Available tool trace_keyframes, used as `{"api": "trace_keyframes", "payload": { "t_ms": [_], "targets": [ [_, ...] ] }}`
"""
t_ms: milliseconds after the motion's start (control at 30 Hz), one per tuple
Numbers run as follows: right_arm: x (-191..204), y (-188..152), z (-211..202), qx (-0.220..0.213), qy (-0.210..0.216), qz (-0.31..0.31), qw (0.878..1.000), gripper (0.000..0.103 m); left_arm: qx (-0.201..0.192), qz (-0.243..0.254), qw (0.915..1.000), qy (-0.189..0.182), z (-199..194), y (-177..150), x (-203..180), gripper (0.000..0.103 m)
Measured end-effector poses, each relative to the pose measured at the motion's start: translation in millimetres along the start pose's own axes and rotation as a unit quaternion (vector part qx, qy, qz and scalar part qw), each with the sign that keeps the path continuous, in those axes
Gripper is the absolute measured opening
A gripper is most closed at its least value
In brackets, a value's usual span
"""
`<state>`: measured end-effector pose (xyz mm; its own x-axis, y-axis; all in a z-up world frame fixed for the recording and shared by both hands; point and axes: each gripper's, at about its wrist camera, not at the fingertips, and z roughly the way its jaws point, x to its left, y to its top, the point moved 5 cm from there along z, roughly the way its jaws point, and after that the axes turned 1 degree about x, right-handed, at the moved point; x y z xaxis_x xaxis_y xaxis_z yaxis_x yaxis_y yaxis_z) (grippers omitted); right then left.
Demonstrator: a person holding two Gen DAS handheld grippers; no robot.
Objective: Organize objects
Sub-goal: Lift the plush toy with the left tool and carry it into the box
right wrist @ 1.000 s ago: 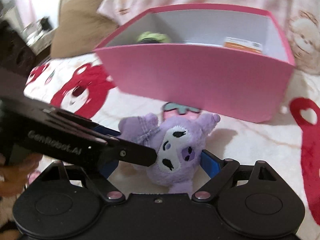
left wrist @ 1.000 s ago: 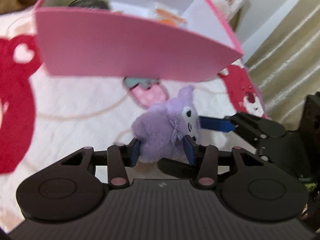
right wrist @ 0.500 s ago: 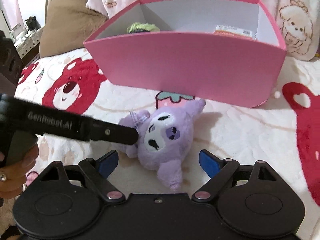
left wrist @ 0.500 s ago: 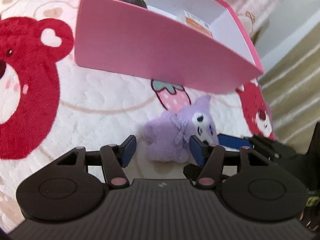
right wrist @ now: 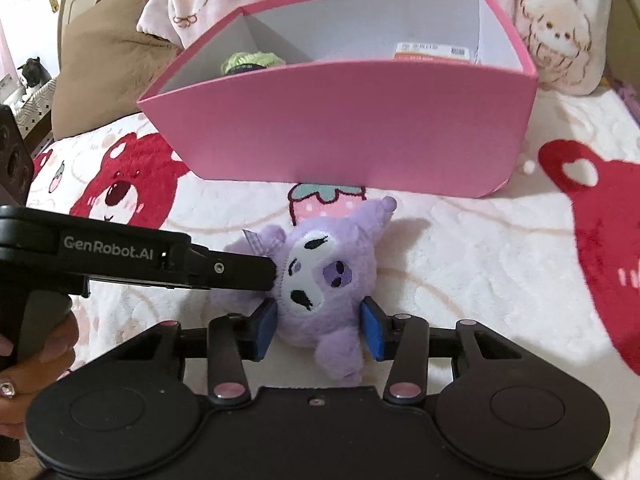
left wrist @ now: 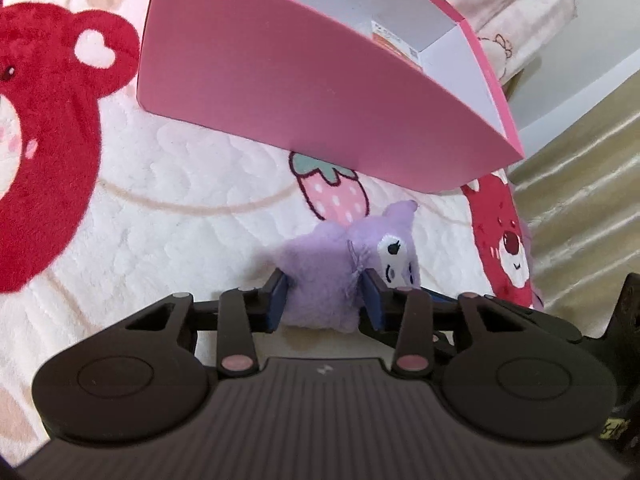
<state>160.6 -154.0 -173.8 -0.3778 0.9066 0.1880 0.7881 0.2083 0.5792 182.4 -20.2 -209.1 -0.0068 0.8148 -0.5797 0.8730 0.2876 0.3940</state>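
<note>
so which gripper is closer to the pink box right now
Neither clearly: both grippers sit at the purple plush toy, short of the pink box. Left gripper and right gripper are closing around it.

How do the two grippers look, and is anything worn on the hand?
Both grippers, left and right, are black plastic with blue pads and pink pivot caps. The left one carries white "GenRobot.AI" lettering. The hand wears a ring.

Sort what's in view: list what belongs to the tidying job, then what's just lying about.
Job:
- small purple plush toy, both grippers' jaws closing on it
- open pink cardboard box

Lying about:
- bear-print fleece blanket
- brown cushion
</note>
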Motion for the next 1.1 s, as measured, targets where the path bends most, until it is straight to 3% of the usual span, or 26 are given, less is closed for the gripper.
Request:
{"api": "trace_keyframes", "payload": {
  "t_ms": [333,533,867,1100],
  "targets": [
    [14,-17,-48,-0.018,0.010,0.037,0.999,0.050,0.016,0.061,0.9980,0.012,-45,-16,-29,0.038],
    [28,-17,-74,-0.028,0.011,0.024,0.999,0.050,0.014,0.104,0.9937,0.037,-76,-22,-52,0.038],
    [44,-7,-112,-0.047,0.010,-0.004,0.999,0.052,-0.018,0.077,0.9966,0.022,-114,-24,-67,0.038],
    [54,9,-128,-0.056,0.004,-0.023,0.998,0.053,-0.037,0.091,0.9949,0.021,-135,-13,-79,0.038]
  ]
}}
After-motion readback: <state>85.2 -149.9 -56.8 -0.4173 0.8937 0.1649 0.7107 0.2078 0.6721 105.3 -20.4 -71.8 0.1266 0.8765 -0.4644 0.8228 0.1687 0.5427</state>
